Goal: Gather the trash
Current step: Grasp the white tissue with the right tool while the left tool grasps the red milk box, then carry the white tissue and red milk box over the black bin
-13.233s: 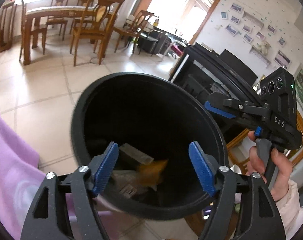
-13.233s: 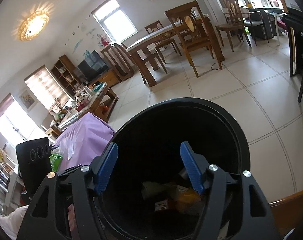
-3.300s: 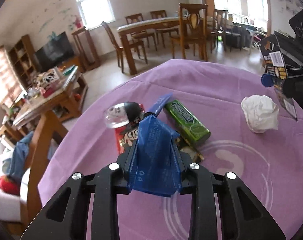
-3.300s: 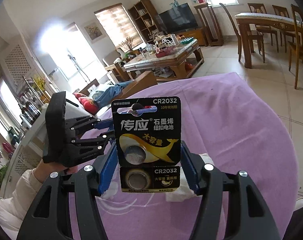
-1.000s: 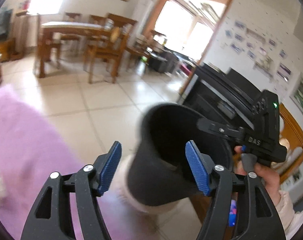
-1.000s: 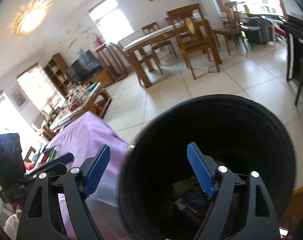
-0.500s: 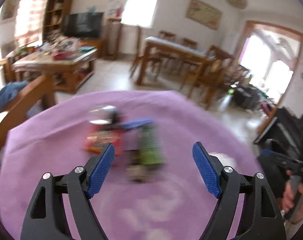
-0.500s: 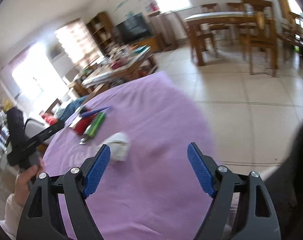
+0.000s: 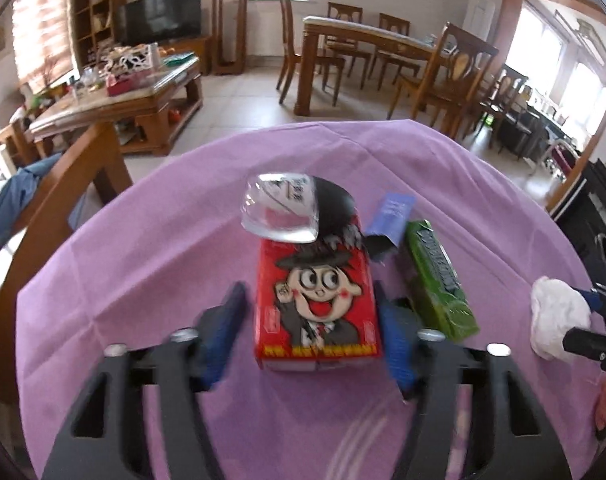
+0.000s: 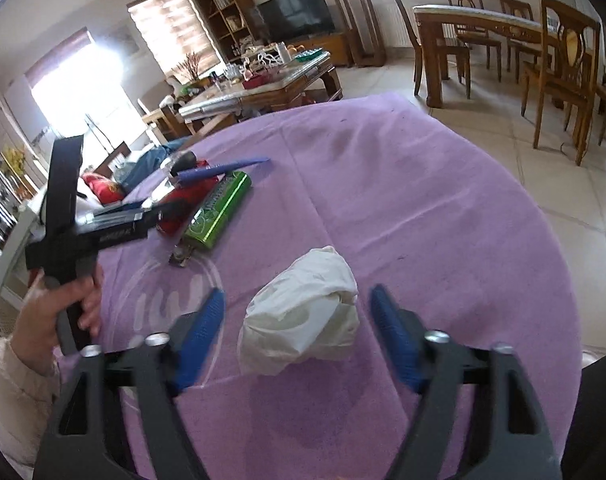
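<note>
**Both jaws closing over trash on the purple desk**

Now the red snack box (image 9: 317,300), printed with a cartoon face, lies flat on the purple desk (image 9: 163,264), and the left gripper (image 9: 311,328) straddles its near end. Its jaws are closing, about half open. The right blue pad (image 9: 397,344) is at the box's edge, perhaps touching, while the left pad stands a little off; motion blur hides whether either presses yet.

A clear plastic dome with a black backing (image 9: 291,208) rests over the far end of the box. Just beside the box on its right lies a green gum pack (image 9: 437,280), with a blue-violet wrapper (image 9: 393,216) at its far end.

The crumpled white tissue (image 10: 303,316) sits nearer the desk's right side, well apart from that cluster. The right gripper (image 10: 299,340) brackets it; its jaws are also closing, about half open, and a gap shows between each pad and the paper, so nothing is held. From this view the green pack (image 10: 219,210) shows a small metallic scrap (image 10: 181,256) at its near end.

A hand (image 10: 59,312) in a pale sleeve grips the left tool's handle.

Beyond the desk stand a dining table with wooden chairs (image 9: 387,52), a cluttered coffee table (image 9: 115,92) and a television (image 9: 159,12).
</note>
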Demonstrator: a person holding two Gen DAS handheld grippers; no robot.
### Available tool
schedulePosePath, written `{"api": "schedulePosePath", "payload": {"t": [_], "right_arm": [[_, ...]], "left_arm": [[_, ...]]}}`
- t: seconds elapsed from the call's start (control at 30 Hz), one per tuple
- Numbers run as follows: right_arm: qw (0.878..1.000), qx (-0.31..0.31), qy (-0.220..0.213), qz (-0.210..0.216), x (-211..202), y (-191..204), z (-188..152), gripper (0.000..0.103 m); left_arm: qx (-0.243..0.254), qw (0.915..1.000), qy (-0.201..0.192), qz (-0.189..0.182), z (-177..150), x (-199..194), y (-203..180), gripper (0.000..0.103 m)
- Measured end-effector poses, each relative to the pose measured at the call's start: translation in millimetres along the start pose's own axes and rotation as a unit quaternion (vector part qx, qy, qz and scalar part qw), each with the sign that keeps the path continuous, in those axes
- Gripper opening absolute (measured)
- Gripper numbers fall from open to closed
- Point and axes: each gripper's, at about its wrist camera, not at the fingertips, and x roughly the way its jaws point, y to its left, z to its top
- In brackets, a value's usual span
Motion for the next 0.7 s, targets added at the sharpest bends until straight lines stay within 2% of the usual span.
{"api": "schedulePosePath", "payload": {"t": [0.1, 0.17, 0.27, 0.4, 0.47, 0.57, 0.7], "right_arm": [[1.0, -0.007, 0.015, -0.001, 7.0, 3.4, 1.1, 0.042], [1.0, -0.01, 0.019, 0.003, 4.6, 2.4, -0.2, 0.035], [1.0, -0.005, 0.017, 0.015, 0.4, 0.8, -2.0, 0.029], [0.999, 0.0, 0.002, 0.032, -14.8, -2.8, -8.2, 0.028], [0.999, 0.006, -0.009, 0.045, -26.0, -4.6, -10.8, 0.028], [0.998, 0.011, -0.026, 0.056, -43.3, -7.4, -12.6, 0.028], [0.997, 0.016, -0.048, 0.065, -64.9, -11.7, -14.9, 0.028]], "left_arm": [[0.005, 1.0, 0.0, 0.0, 1.5, -0.1, -1.5, 0.051], [0.006, 0.9999, 0.002, -0.013, -0.8, -1.3, -2.1, 0.05], [-0.011, 0.9974, 0.009, -0.071, -15.8, -14.8, -5.8, 0.05], [-0.03, 0.9903, 0.01, -0.135, -33.9, -37.9, -13.2, 0.05], [-0.038, 0.9871, 0.006, -0.155, -43.9, -49.2, -16.4, 0.05], [-0.066, 0.9729, 0.005, -0.221, -59.2, -68.3, -22.6, 0.05], [-0.104, 0.9485, 0.013, -0.299, -72.6, -80.7, -31.2, 0.05]]}}
